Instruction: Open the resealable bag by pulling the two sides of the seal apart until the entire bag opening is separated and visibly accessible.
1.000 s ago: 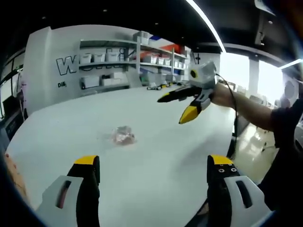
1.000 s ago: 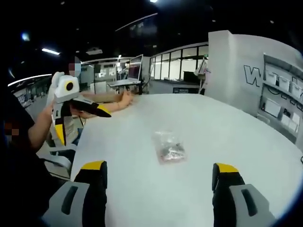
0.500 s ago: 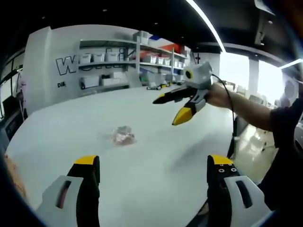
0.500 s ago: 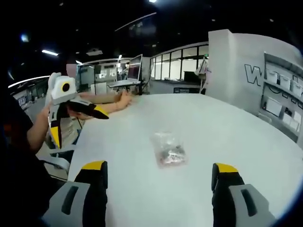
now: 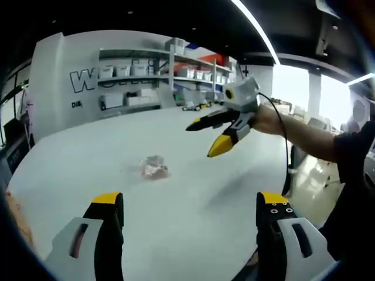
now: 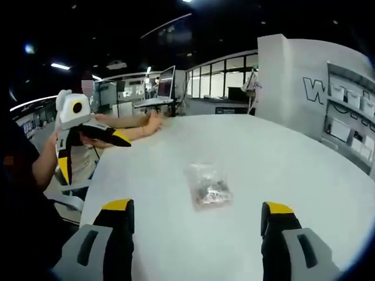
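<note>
Bringing my right tongs point(image 5: 214, 136) lower and nearer the resealable bag point(image 6: 208, 185), lying flat mid-tabletop point(image 6: 281, 164), I hold both them and my left tongs point(image 6: 88, 152) open and empty; seal untouched.

Left claw point(image 5: 190, 213): jaws spread wide, nothing between them, above the white worktop point(image 5: 193, 170). Resealable bag point(image 5: 153, 168): lying flat on the worktop, well ahead of the jaws, untouched. Right claw point(image 5: 206, 139): entering from the right, held in a hand point(image 5: 266, 119), jaws apart, clear of the bag. Shelves point(image 5: 161, 79) behind.
</note>
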Available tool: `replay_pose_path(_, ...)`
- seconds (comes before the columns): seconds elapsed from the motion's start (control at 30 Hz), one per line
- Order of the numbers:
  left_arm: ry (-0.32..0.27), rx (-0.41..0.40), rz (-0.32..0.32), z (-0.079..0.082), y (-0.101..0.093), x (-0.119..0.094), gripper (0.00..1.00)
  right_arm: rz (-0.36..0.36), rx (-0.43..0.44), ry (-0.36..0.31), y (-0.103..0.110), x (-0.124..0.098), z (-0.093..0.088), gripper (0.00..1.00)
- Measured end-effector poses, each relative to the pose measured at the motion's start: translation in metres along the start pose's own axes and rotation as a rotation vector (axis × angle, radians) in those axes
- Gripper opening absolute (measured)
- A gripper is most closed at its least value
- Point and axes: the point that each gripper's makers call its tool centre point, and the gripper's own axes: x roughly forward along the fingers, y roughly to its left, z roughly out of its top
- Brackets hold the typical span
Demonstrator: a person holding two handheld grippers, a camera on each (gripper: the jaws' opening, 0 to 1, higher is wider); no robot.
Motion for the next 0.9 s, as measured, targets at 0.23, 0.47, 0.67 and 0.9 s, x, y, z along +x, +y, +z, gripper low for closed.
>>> replay_pose_path(0.23, 0.001, -0.001, 0.004, -0.001, 0.002, 0.000, 0.93, 0.003, 0.007, 0.003, -0.003, 0.008, 0.000, 0.89)
replay_pose_path(0.47, 0.001, -0.002, 0.006, -0.001, 0.005, -0.001, 0.93, 0.008, 0.010, 0.009, -0.005, 0.016, -0.001, 0.89)
replay_pose_path(0.67, -0.001, -0.001, 0.009, 0.000, 0.005, -0.003, 0.93, 0.014, 0.009, 0.012, -0.006, 0.024, -0.001, 0.89)
replay_pose_path(0.9, -0.001, -0.004, 0.012, -0.001, 0.006, -0.003, 0.93, 0.018, 0.003, 0.023, -0.002, 0.033, -0.006, 0.88)
